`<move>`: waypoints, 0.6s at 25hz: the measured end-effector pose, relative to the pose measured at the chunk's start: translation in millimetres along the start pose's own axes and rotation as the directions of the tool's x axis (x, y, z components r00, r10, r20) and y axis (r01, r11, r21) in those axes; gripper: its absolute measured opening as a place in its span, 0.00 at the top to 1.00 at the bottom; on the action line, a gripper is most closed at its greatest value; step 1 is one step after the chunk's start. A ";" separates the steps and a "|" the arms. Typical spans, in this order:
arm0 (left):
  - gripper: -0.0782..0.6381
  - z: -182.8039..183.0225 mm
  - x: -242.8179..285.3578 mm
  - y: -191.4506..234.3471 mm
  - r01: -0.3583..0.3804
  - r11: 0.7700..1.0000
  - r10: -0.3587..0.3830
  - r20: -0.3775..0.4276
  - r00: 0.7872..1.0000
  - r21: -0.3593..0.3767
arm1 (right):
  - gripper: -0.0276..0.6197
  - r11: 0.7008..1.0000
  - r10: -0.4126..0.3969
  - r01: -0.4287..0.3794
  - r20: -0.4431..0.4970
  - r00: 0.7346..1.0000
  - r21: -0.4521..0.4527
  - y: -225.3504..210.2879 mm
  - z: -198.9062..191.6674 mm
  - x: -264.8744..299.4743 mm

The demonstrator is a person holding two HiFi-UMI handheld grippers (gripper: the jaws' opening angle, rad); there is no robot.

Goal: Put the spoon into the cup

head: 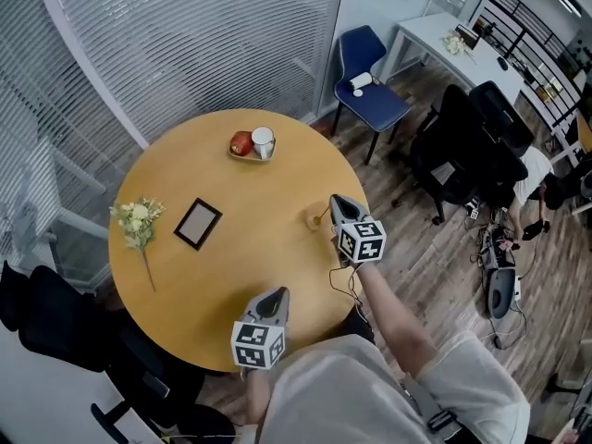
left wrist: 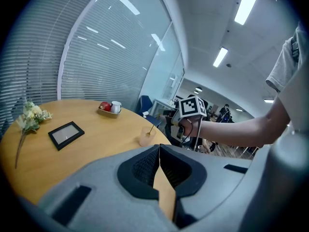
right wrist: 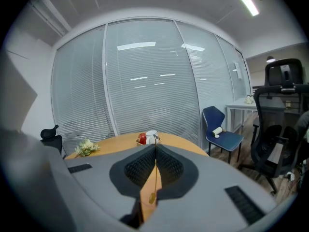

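Observation:
A small translucent cup (head: pixel 314 219) stands near the round table's right edge. A thin gold spoon (head: pixel 323 215) leans out of it toward my right gripper (head: pixel 334 202), whose tips are at the handle's upper end. In the right gripper view the spoon (right wrist: pixel 153 178) runs along the seam of the right gripper (right wrist: pixel 155 151), which is shut on it. The left gripper view shows the cup (left wrist: pixel 145 139) with the spoon (left wrist: pixel 151 129) standing in it. My left gripper (head: pixel 276 294) hovers at the near table edge, shut and empty (left wrist: pixel 159 151).
A plate (head: pixel 250 155) with a red apple (head: pixel 241 142) and a white mug (head: pixel 263 141) sits at the far side. A black picture frame (head: pixel 198 223) and a flower sprig (head: pixel 137 220) lie on the left. A blue chair (head: pixel 370 86) and black office chairs (head: pixel 472 146) stand to the right.

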State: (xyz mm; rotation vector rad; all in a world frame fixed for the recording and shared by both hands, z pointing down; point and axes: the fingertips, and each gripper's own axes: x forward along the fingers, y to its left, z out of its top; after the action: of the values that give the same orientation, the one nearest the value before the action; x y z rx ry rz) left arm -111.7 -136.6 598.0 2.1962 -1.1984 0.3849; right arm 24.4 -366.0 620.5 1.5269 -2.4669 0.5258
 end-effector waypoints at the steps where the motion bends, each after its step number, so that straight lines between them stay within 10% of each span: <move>1: 0.88 -0.6 0.8 0.1 0.000 1.000 0.000 -0.002 1.000 -0.002 | 0.95 1.000 0.000 0.000 -0.004 1.000 0.001 -0.6 -1.9 0.5; 15: 0.88 -2.8 4.9 5.2 0.017 1.000 -0.017 -0.022 1.000 -0.002 | 0.95 0.998 -0.051 0.052 -0.053 0.997 0.029 -11.3 -31.4 5.8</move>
State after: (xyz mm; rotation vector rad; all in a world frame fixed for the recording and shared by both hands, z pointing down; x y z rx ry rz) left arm -113.3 -140.3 604.6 2.1934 -1.1669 0.3999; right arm 31.2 -363.0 653.6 1.5635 -2.3847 0.5890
